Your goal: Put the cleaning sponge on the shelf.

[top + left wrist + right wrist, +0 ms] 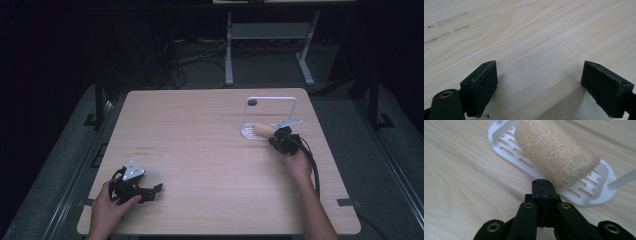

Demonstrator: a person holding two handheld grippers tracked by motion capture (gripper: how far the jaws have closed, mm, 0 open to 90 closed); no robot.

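Note:
A tan, fibrous loofah roll [556, 152] hangs tilted over a white slotted tray [509, 147] at the table's right. My right gripper [543, 185] is shut, its jaws pressed together on the roll's near edge. From the high view the roll [262, 129] is over the tray [247, 133], with the right gripper [276, 136] just right of it. My left gripper [152, 192] rests low near the front left of the table. Its jaws stand wide apart over bare wood, and the left gripper [539, 85] holds nothing.
A white wire frame [271, 99] rises from the back of the tray, with a small dark round piece [252, 102] at its upper left corner. The light wooden table [200, 150] has faint dark marks [142, 149] left of centre. Beyond its far edge are dark floor and desk legs.

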